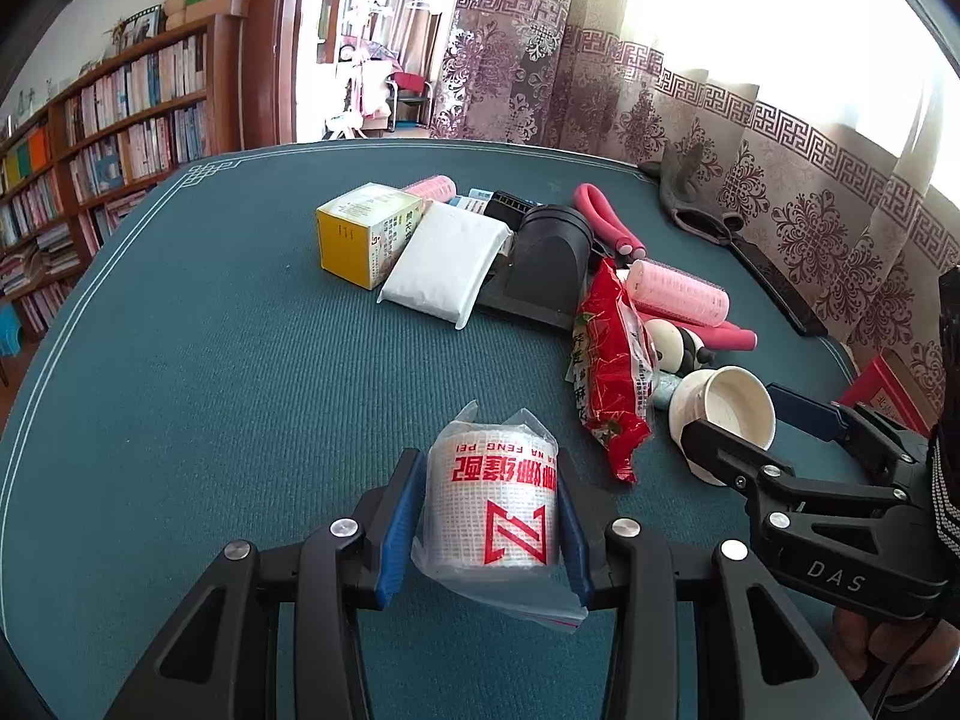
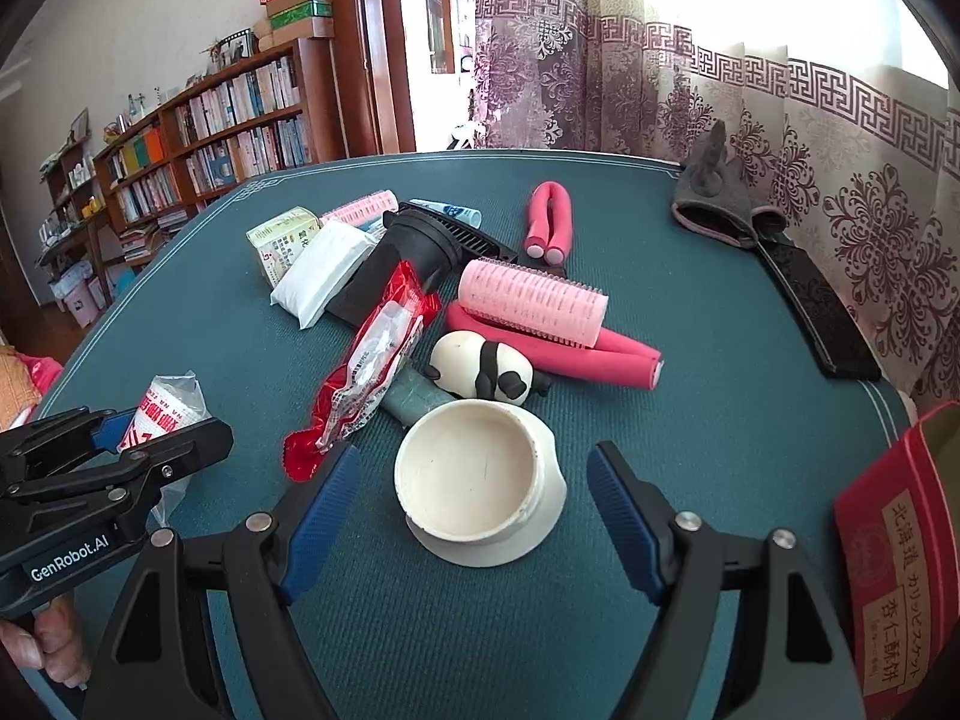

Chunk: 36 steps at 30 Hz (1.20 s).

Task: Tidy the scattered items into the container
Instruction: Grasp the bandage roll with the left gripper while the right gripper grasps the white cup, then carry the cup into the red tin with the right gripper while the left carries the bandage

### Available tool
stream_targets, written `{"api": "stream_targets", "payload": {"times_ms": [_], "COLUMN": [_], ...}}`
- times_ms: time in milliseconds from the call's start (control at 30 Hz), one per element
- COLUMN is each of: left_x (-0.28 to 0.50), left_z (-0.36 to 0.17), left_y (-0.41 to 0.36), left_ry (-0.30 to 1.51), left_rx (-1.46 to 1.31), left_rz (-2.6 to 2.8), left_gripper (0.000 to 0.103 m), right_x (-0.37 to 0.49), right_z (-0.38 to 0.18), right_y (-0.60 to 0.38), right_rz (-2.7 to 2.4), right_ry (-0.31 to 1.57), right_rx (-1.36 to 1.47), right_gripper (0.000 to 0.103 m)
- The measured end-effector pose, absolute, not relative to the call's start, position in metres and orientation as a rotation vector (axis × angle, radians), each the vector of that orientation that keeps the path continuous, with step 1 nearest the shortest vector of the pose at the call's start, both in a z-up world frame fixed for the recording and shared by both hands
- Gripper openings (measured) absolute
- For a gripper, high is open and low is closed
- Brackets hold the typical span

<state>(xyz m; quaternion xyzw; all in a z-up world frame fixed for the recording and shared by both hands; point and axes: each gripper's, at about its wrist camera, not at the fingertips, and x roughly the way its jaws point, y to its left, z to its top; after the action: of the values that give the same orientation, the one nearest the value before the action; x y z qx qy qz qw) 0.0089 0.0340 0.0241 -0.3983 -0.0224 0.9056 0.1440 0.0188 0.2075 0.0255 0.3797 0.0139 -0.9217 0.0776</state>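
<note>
My left gripper (image 1: 489, 510) is shut on a white roll with red print in a clear plastic bag (image 1: 492, 510), low over the teal table; the roll also shows in the right wrist view (image 2: 162, 411). My right gripper (image 2: 474, 498) is open, its blue pads on either side of a cream plastic cup (image 2: 474, 480) that stands on the table, also seen in the left wrist view (image 1: 729, 408). Beyond lie a red snack packet (image 2: 369, 360), a panda toy (image 2: 486, 369), a pink hair roller (image 2: 531, 300) and pink foam curlers (image 2: 549, 219). A red box (image 2: 894, 564) sits at the right edge.
Further back lie a yellow-white carton (image 1: 366, 234), a white pouch (image 1: 444, 267), a black nozzle-shaped part (image 1: 540, 264), a grey glove (image 2: 714, 198) and a black comb (image 2: 816, 306). A patterned curtain hangs behind the table; bookshelves stand on the left.
</note>
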Motion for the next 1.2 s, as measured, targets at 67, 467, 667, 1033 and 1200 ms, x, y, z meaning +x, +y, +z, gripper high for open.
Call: {"api": "stream_targets", "payload": {"times_ms": [67, 467, 667, 1033, 1200], "left_x": [0.009, 0.016, 0.026, 0.057, 0.07], "left_z": [0.023, 0.026, 0.041, 0.082, 0.102], "left_y": [0.035, 0.047, 0.06, 0.127, 0.174], "left_ry": [-0.061, -0.04, -0.039, 0.083, 0.133], "left_rx": [-1.15, -1.138, -1.104, -0.967, -0.898], "left_rz": [2.605, 2.585, 2.557, 2.462, 2.37], "left_gripper": [0.043, 0.043, 0.043, 0.043, 0.043], "right_x": [0.017, 0.052, 0.084, 0.157, 0.184], "right_z": [0.023, 0.047, 0.075, 0.115, 0.116], "right_y": [0.208, 0.24, 0.264, 0.353, 0.394], "right_rz": [-2.765, -2.861, -2.952, -3.232, -3.329], "right_ry": [0.045, -0.116, -0.173, -0.294, -0.333], "right_rx": [1.163, 1.054, 0.939, 0.763, 0.781], "right_gripper": [0.064, 0.064, 0.064, 0.064, 0.064]}}
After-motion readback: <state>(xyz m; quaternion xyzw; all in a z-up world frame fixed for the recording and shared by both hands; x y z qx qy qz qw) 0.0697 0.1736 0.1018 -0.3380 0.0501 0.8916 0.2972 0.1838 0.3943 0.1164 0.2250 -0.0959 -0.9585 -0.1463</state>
